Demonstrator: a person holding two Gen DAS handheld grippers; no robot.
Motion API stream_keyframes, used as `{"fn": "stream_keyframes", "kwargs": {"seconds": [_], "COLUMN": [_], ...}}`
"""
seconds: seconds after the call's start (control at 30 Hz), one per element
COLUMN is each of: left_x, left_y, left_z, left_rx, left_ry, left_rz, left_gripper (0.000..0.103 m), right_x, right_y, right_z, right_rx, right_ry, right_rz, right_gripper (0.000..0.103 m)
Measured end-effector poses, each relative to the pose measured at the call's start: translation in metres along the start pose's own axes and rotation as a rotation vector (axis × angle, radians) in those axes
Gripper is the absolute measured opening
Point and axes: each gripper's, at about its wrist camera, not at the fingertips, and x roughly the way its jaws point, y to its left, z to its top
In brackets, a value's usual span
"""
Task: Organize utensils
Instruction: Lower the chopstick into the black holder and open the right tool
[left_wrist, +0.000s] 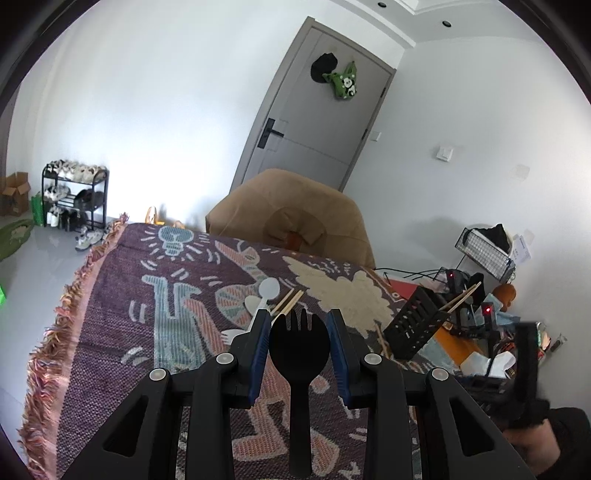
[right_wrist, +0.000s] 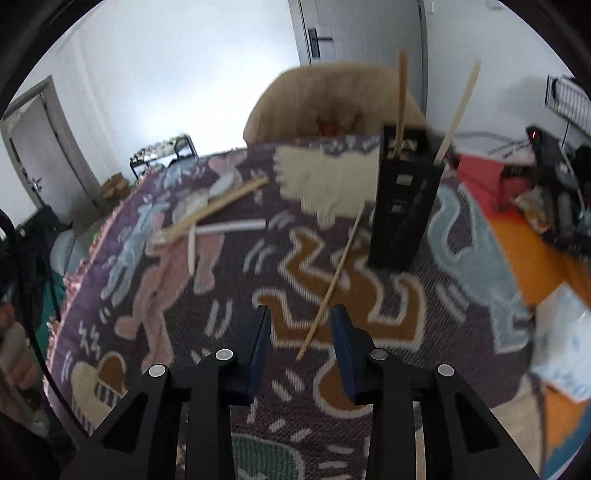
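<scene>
Your left gripper (left_wrist: 298, 325) stands wide open, with the black spork (left_wrist: 298, 354) lying between its fingers but gripped by neither. Your right gripper (right_wrist: 300, 325) is also wide open and empty; a loose chopstick (right_wrist: 330, 288) lies just ahead of its fingertips. The black utensil holder (right_wrist: 402, 206) stands further ahead to the right, containing two chopsticks (right_wrist: 402, 99).

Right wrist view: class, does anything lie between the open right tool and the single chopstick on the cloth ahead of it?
Nothing visible does. The single chopstick lies bare on the patterned cloth, its near end between the right tool's fingers.
</scene>
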Motion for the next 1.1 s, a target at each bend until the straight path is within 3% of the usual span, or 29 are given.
{"fn": "stream_keyframes", "kwargs": {"seconds": [0.3,0.53,0.6,0.77,1.1], "left_x": [0.004,0.005,0.005,0.003,0.006], "left_y": [0.010,0.012,0.012,0.010,0.000], "left_z": [-0.006,-0.007,-0.008,-0.008,-0.007], "left_rx": [-0.024,-0.033,-0.034,-0.029,-0.025], "left_ry": [0.011,0.016,0.016,0.009,0.010], "left_rz": [0.005,0.001,-0.003,-0.007,-0.026], "left_gripper": [0.032,0.032,0.032,0.032,0.033], "right_x": [0.041,0.050,0.048,0.037,-0.030], "right_y": [0.005,0.011,0.008,0.000,-0.017], "right_z": [-0.023,-0.033,-0.031,-0.031,-0.010], "right_rx": [0.010,-0.032,-0.025,-0.009,0.020], "right_ry": [0.077,0.095,0.097,0.069,-0.086], "right_rz": [-0.043,-0.090,-0.082,-0.077,-0.089], "right_gripper": [0.029,0.007,0.007,0.006,0.006]}}
